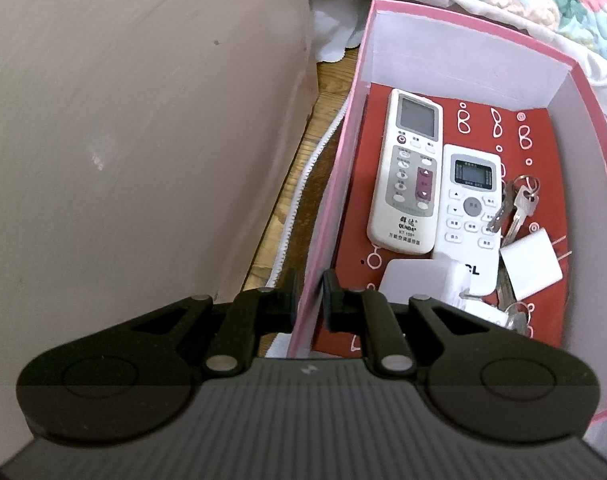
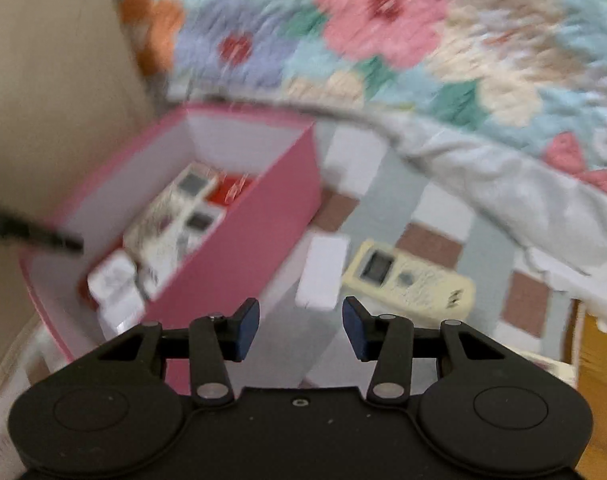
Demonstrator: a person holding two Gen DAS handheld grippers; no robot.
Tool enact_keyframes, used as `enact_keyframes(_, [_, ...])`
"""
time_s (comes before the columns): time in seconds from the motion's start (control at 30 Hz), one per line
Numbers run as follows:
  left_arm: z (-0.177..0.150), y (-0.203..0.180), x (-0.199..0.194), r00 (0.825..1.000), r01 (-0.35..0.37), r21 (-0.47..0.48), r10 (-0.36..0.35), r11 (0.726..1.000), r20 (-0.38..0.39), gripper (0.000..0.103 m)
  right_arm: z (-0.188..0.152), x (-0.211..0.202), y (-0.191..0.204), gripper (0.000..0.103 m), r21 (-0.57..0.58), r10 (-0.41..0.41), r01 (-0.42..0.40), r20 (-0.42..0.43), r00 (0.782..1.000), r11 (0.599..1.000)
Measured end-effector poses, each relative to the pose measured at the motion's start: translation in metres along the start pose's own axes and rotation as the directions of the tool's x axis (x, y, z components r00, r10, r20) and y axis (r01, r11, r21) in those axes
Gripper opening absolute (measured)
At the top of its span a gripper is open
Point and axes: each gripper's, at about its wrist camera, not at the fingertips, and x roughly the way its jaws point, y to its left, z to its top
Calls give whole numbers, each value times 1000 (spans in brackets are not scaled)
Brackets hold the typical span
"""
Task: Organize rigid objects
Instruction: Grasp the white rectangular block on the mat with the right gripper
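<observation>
Left gripper pinches the pink cardboard box wall; two remotes inside. Right gripper, half-open and empty, faces the white block and cream remote at centre frame, still outside.

A floral quilt in pink, blue and green fills the upper part of the right wrist view, its white edge hanging over a checked cloth of white, grey and brown squares. Left of it stands a plain beige wall, with a strip of wooden floor along its foot

pink box wall blocks left, checked cloth free
</observation>
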Motion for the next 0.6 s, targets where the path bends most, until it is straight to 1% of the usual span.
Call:
enact_keyframes(0.07, [0,0,0,1000,1,14,-1,1000,-4,11,-7,17,4,51,-33,2,-1,16,1000,999])
enact_keyframes(0.1, [0,0,0,1000,5,19,-5,1000,-7,11,-8,25,4,51,-30,-9,10,26,1000,1000])
enact_keyframes(0.17, [1,2,0,1000,16,31,-16,999,-11,11,-7,41,-3,51,21,-13,13,20,1000,1000])
enact_keyframes(0.27, [2,1,1,1000,15,55,-14,998,-18,11,-6,59,-14,51,105,5,-4,-2,1000,994])
enact_keyframes(0.33, [1,-3,3,1000,-4,82,5,997,-15,11,-5,73,-18,51,125,-20,23,-31,999,992])
enact_keyframes(0.37, [1,-5,3,1000,-13,88,14,996,-12,12,-2,80,-19,51,120,-37,42,-40,998,992])
enact_keyframes(0.4, [0,-6,3,1000,-18,91,19,996,-11,12,-1,84,-18,51,120,-34,38,-40,999,992])
enact_keyframes(0.47, [0,-5,4,1000,-21,92,22,996,-9,12,4,96,-19,52,124,0,6,-50,999,992])
enact_keyframes(0.6, [0,-3,4,1000,-18,90,19,996,-7,12,8,107,-16,52,43,-14,15,-24,1000,999])
